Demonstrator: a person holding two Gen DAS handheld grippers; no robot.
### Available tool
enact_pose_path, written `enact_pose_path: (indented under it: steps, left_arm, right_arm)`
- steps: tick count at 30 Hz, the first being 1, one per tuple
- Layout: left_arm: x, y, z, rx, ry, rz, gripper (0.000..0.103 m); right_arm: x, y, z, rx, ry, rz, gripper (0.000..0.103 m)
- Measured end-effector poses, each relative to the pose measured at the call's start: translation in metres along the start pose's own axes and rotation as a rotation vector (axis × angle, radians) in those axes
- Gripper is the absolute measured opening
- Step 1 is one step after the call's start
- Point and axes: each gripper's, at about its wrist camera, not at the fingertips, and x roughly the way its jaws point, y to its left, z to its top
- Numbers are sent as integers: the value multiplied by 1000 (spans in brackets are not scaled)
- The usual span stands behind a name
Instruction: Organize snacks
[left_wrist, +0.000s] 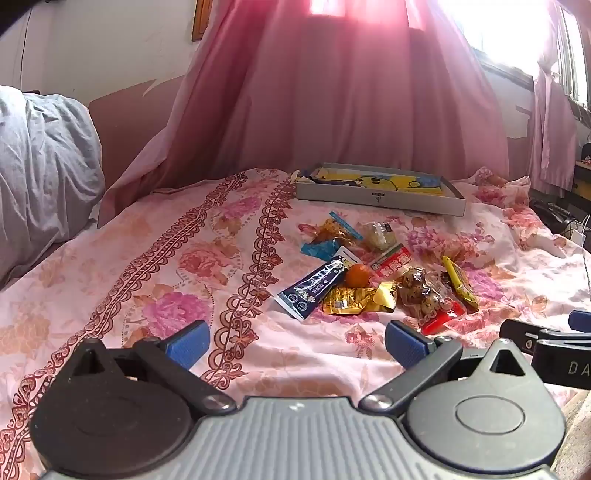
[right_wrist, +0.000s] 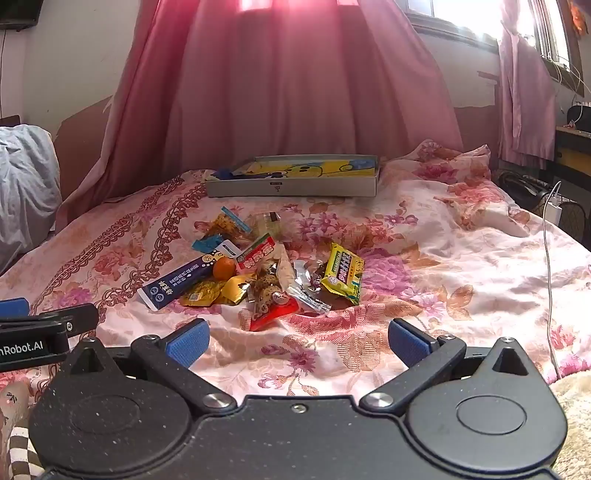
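On the floral bedspread (right_wrist: 461, 258), at twelve o'clock from us, the snack pile (right_wrist: 266, 273) is lying unsorted, the grey tray (right_wrist: 291, 188) beyond it waiting; we are holding the left gripper (left_wrist: 295, 345) and right gripper (right_wrist: 297, 341) spread apart, gripping nothing, so everything is remaining to do.

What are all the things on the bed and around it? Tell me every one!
box: one, grey, shallow, yellow cartoon picture inside, far side of the bed
snack packets: about ten, mixed colours, heaped mid-bed before the box
blue packet: one, dark blue, long, left edge of the heap
orange: one, orange, beside the blue packet
yellow packet: one, yellow-green, right edge of the heap
bedspread: one, pink floral, under everything
curtains: pink, behind the bed
pillow: one, grey, far left
cable: one, white, right edge of the bed
left gripper: jaws open, empty, near the heap
right gripper: jaws open, empty, near the heap
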Motion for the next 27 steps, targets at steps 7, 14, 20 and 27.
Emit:
enact_pose_path:
  steps: [7,14,20,27]
  left_arm:
    - [-3,-1,2,-1,-3,-1,103]
    - [-3,0,2,-3,-4,-3,103]
    - [-3,0,2,-5,-5,-3,103]
    - [-3,0,1,-4,-7,0,103]
  right_arm:
    - [1,-1,0,0,1,1,102]
    - [0,0,0,1,0,2,102]
    - [0,0,0,2,0,2,102]
    - [0,0,0,2,1,3,102]
